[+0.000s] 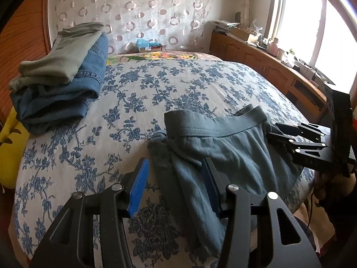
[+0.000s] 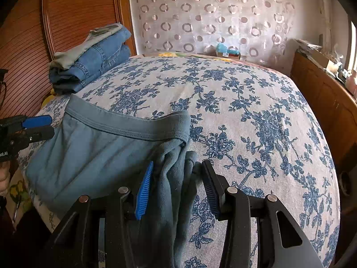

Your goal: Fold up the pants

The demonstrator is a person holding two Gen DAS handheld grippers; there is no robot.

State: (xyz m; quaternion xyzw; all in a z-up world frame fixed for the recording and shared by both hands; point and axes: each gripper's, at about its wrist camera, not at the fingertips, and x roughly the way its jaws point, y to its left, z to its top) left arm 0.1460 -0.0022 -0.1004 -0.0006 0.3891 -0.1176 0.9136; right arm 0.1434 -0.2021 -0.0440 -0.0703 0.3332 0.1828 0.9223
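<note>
Grey-blue pants with an elastic waistband lie partly bunched on the floral bed cover. My left gripper stands open over one side of them. A fold of the cloth lies between its blue pads, with a gap at the left pad. My right gripper is open too, and a bunched strip of the pants runs between its fingers toward the camera. Each gripper shows at the edge of the other view: the right gripper at the pants' right side, the left gripper at their left side.
A stack of folded blue jeans with a grey-green garment on top sits at the bed's far left, by the wooden headboard. A yellow cushion lies at the left edge. A cluttered wooden cabinet runs under the window.
</note>
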